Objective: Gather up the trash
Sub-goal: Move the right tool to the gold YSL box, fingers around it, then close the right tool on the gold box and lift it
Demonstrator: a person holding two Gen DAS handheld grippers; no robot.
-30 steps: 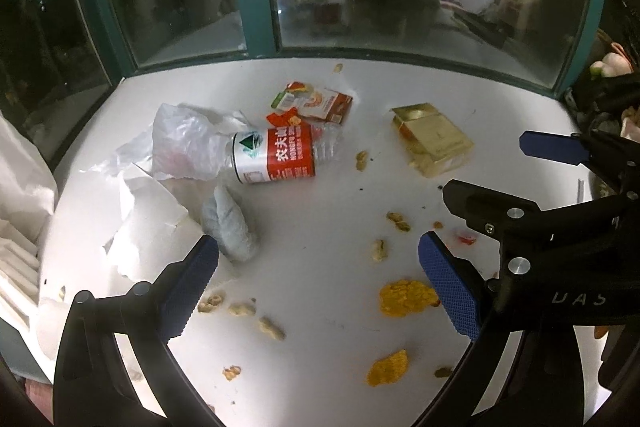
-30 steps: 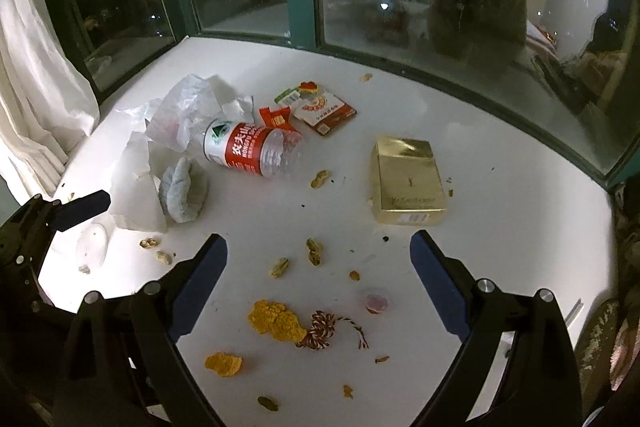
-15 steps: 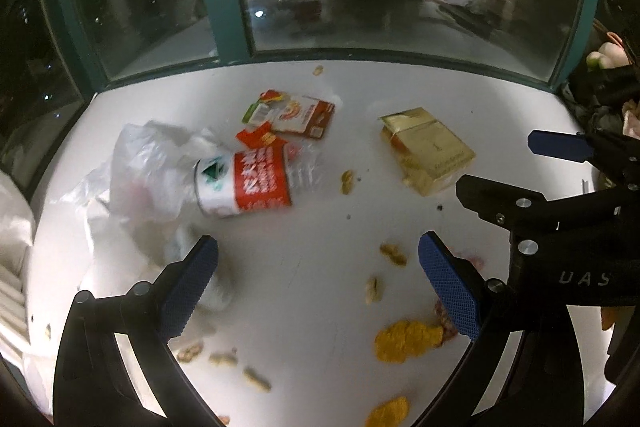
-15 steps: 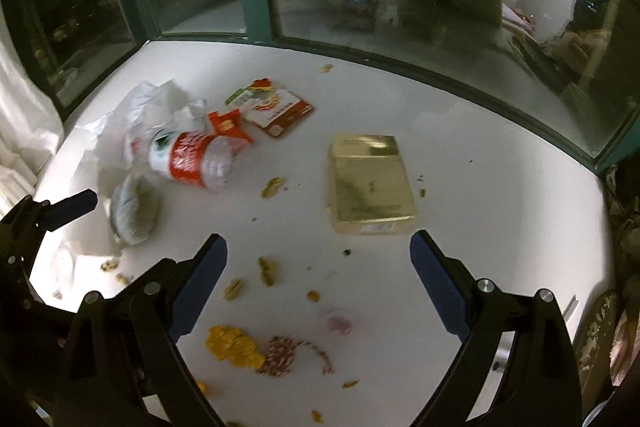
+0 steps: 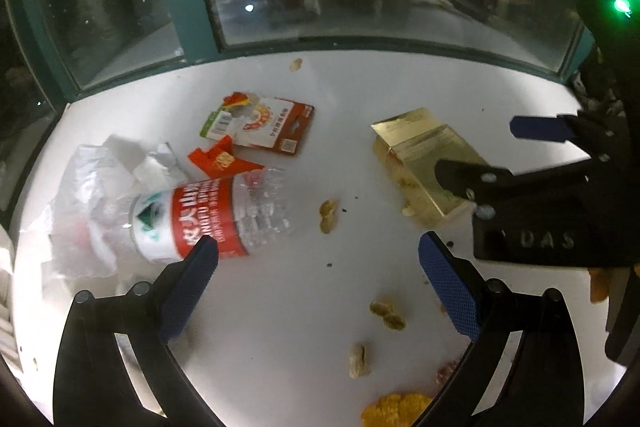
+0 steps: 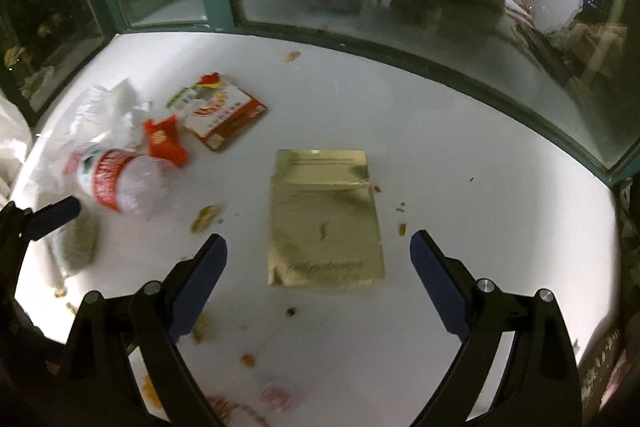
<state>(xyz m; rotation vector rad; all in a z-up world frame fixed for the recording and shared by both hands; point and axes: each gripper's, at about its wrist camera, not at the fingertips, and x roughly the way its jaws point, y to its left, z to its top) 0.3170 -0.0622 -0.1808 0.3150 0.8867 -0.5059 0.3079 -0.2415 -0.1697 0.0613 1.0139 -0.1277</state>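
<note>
Your right hand-held gripper (image 6: 318, 247) hangs over the white tabletop (image 6: 460, 155) with its jaws spread wide and nothing between the pads; the gold box (image 6: 324, 219) lies flat just beyond the fingertips, roughly centred in the gap. Your left hand-held gripper (image 5: 318, 255) is also spread apart and holds nothing. To the left of the gold box, the crushed plastic bottle (image 5: 212, 215) with a red label lies on its side, its neck end against a crumpled white plastic bag (image 5: 92, 195). Behind the bottle sit a torn red wrapper scrap (image 5: 218, 161) and a flat red-and-white snack packet (image 5: 268, 125). A peanut shell (image 5: 328, 217) lies between the bottle and the gold box, and more peanut shells (image 5: 388, 315) lie nearer to you.
</note>
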